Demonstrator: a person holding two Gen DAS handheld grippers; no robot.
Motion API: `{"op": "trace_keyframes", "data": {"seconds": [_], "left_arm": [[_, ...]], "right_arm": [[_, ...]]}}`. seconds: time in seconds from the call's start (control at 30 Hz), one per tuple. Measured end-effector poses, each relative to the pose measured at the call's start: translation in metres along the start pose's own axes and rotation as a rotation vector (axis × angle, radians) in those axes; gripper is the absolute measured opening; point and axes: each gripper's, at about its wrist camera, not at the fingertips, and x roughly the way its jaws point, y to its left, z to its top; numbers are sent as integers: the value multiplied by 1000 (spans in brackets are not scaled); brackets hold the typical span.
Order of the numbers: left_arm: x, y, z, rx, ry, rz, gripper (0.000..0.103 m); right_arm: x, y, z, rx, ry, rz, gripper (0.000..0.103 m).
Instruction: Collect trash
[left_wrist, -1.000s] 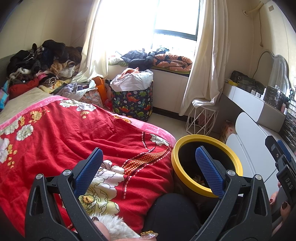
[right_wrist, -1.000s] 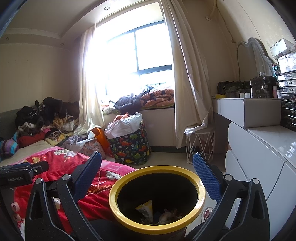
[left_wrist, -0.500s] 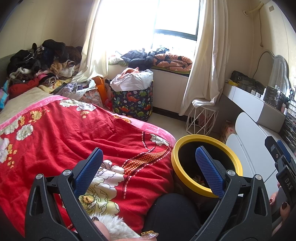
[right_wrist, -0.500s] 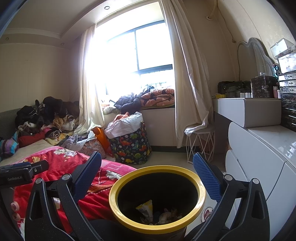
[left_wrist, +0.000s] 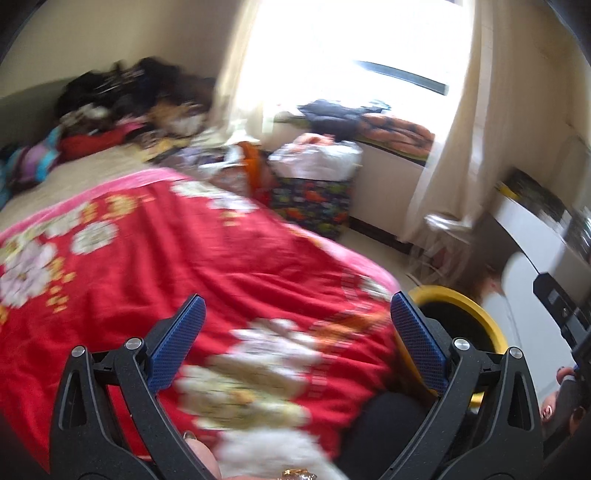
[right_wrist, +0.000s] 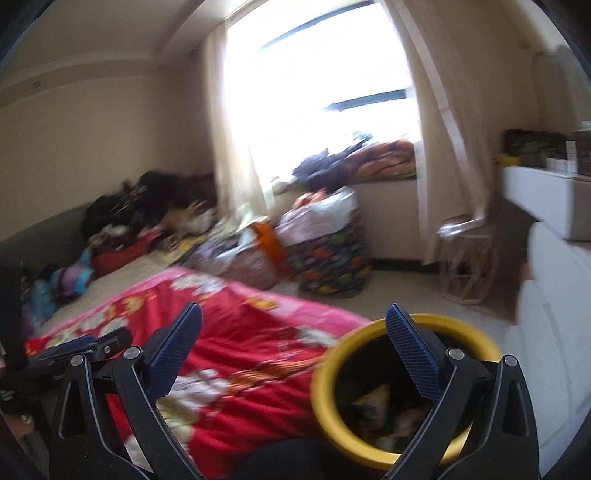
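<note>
Trash (right_wrist: 380, 413) was seen lying inside the yellow-rimmed bin (right_wrist: 325, 387), under the right gripper (right_wrist: 293, 354).

The bin was stood beside the red floral blanket (left_wrist: 184, 266). Both the right gripper and the left gripper (left_wrist: 293, 341) were held spread wide, nothing pinched. No writing could be read through the blur.
</note>
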Motion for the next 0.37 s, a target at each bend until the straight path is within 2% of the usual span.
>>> {"op": "trace_keyframes", "data": {"seconds": [0.07, 0.13, 0.17, 0.27, 0.3, 0.37], "left_arm": [[-3, 36, 6, -60, -3, 79, 92], [-10, 93, 5, -142, -5, 208, 92], [-13, 118, 3, -175, -2, 269, 92], [-18, 206, -11, -255, 76, 498, 92], [-21, 244, -22, -303, 106, 582, 92], [-22, 296, -35, -384, 144, 678, 92]], "right_arm": [[30, 38, 6, -43, 99, 115, 97], [61, 87, 5, -84, 209, 241, 97], [80, 118, 1, -113, 295, 311, 97], [124, 219, -31, -188, 521, 500, 97], [133, 243, -43, -210, 559, 529, 97], [147, 296, -71, -298, 605, 548, 97]]}}
